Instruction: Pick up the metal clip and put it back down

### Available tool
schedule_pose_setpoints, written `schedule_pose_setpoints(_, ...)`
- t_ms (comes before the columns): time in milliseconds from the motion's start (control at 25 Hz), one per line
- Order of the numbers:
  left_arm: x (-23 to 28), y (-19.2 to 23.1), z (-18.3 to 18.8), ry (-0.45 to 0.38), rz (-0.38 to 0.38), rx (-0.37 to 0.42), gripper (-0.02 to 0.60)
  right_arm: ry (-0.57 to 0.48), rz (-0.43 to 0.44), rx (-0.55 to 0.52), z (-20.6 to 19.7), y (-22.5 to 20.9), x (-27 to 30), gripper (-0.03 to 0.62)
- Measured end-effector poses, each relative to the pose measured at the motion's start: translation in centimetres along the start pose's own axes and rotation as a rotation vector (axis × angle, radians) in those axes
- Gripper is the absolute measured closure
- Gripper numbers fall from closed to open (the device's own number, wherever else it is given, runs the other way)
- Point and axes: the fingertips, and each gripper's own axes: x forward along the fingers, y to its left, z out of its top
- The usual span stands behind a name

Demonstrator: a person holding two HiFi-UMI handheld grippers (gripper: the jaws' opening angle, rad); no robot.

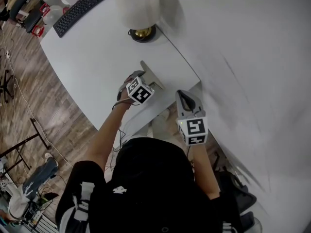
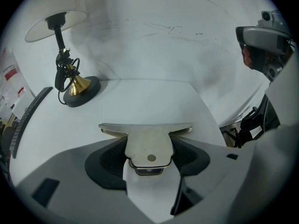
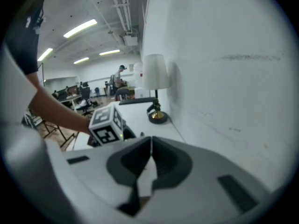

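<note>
The metal clip [image 2: 147,146], a broad silver bulldog clip with a hole in its handle, lies between the dark pads [image 2: 108,160] of my left gripper [image 2: 148,149]. Both pads touch the sides of its handle, and its wide mouth points away over the white table [image 2: 140,99]. In the head view the left gripper [image 1: 145,79] is near the table's right front corner, with the clip [image 1: 151,74] sticking out ahead of it. I cannot tell whether the clip rests on the table or hangs just above it. My right gripper [image 1: 186,99] hovers beside the table edge, shut and empty [image 3: 150,147].
A lamp [image 1: 141,11] with a white shade and dark, brass-topped base stands at the back by the white wall [image 1: 252,57]. A black keyboard [image 1: 82,8] lies far left. The table's front edge runs just behind my left gripper. The lamp [image 2: 74,85] shows ahead and to the left.
</note>
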Motion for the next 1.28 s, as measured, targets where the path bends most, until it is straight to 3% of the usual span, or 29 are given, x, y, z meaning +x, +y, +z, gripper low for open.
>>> schedule_pose_setpoints(200, -0.8, 0.5, -0.1, -0.01, 0.015, -0.031, 0.276, -0.008, -0.012, 0.004, 0.2, -0.4, -0.3, 0.559)
schedule_pose_setpoints(480, -4.2, 0.7, 1.9, -0.119, 0.037, -0.103, 0.276, -0.032, -0.044, 0.014, 0.7, -1.3, -1.3, 0.559)
schedule_pose_setpoints(960, -10.8, -0.1, 2.3, -0.232, 0.079, -0.141, 0.276, -0.123, -0.086, -0.034, 4.1, -2.2, -3.2, 0.559)
schedule_pose_setpoints(1280, -17.0, -0.5, 4.4, -0.346, 0.138, -0.154, 0.276, -0.185, -0.101, -0.001, 6.8, -3.1, -4.6, 0.56)
